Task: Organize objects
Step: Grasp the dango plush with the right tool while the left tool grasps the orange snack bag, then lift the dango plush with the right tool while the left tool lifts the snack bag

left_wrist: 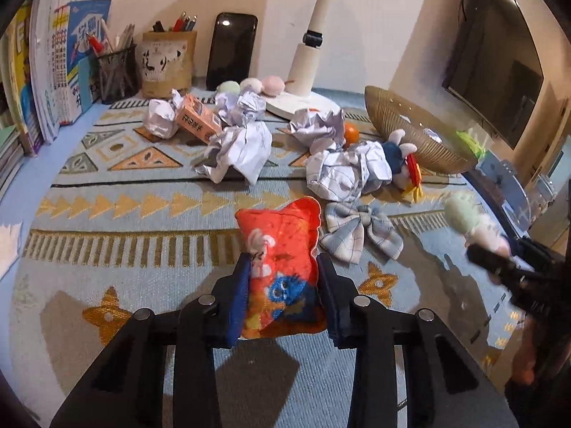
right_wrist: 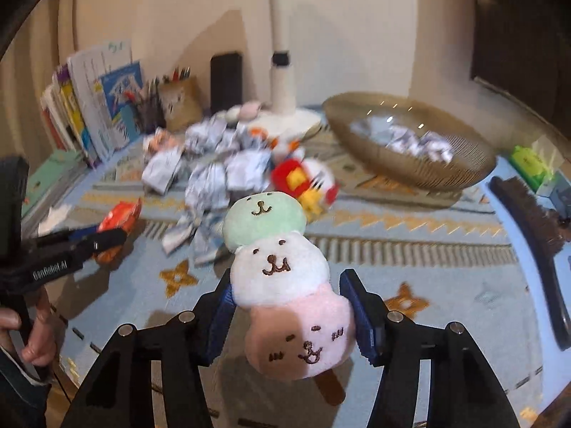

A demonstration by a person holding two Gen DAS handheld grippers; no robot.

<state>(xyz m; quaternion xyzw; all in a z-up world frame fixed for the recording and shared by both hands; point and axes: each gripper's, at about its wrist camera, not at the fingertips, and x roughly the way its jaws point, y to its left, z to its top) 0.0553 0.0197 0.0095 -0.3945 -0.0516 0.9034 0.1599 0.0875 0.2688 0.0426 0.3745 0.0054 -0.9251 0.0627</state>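
Note:
My left gripper (left_wrist: 283, 278) is shut on a small orange plush pillow (left_wrist: 282, 249) with a blue figure on it, held above the patterned cloth. My right gripper (right_wrist: 291, 303) is shut on a plush skewer (right_wrist: 285, 278) of green, white and pink faces with a brown stick below. That skewer (left_wrist: 467, 217) shows blurred at the right of the left wrist view. In the right wrist view the left gripper (right_wrist: 96, 240) holds the orange pillow (right_wrist: 119, 219) at the left. Crumpled paper balls (left_wrist: 342, 171) lie mid-table beside a plush duck (left_wrist: 403, 164) and a checked bow (left_wrist: 357, 235).
A woven basket (right_wrist: 421, 174) with crumpled paper stands at the right. A lamp base (left_wrist: 303, 101), a phone (left_wrist: 232, 50), pen holders (left_wrist: 167, 59), an orange carton (left_wrist: 196, 117) and books (left_wrist: 53, 71) line the back. A brush (right_wrist: 535, 235) lies at the right edge. A hand (right_wrist: 32, 335) grips the left tool.

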